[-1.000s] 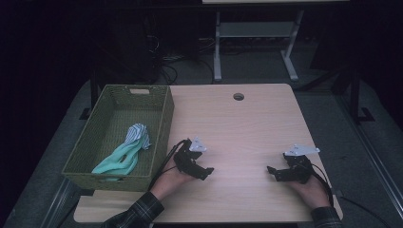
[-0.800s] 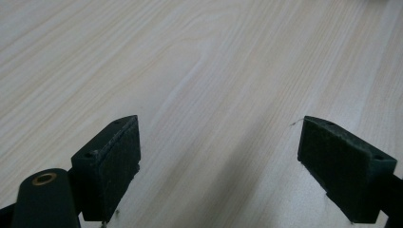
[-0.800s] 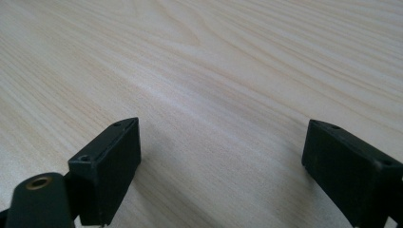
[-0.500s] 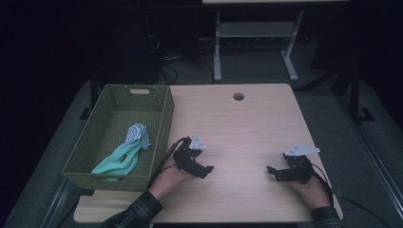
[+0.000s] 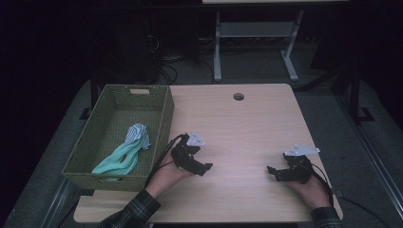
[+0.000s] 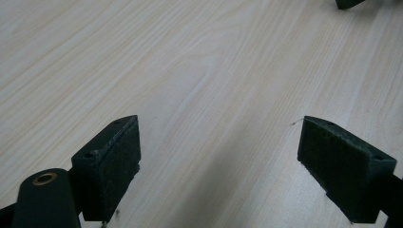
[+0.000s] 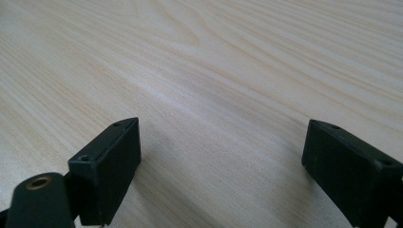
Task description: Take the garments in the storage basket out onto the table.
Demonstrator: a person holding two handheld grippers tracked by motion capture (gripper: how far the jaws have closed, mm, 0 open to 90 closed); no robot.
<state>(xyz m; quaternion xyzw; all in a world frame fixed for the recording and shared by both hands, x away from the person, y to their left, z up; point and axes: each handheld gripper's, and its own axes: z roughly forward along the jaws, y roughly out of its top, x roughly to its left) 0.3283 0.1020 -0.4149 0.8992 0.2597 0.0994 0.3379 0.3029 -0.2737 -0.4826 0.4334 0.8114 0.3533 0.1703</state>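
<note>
Left gripper (image 5: 202,167): low over the table, just right of the basket; jaws spread wide with nothing between them, bare wood showing in the gap in the left gripper view (image 6: 218,156).
Right gripper (image 5: 275,172): near the table's front right; jaws wide apart too, holding nothing, seen in the right gripper view (image 7: 221,161).
Basket (image 5: 164,124): green, on the left side of the table (image 5: 247,128).
Cloth (image 5: 124,154): mint green with a striped piece, lying inside the basket, apart from both grippers.
Hole (image 5: 238,97): small and round, near the table's far edge.

Right gripper (image 7: 221,166), its 2 black jaws spread wide, over bare wooden table (image 7: 228,61)
</note>
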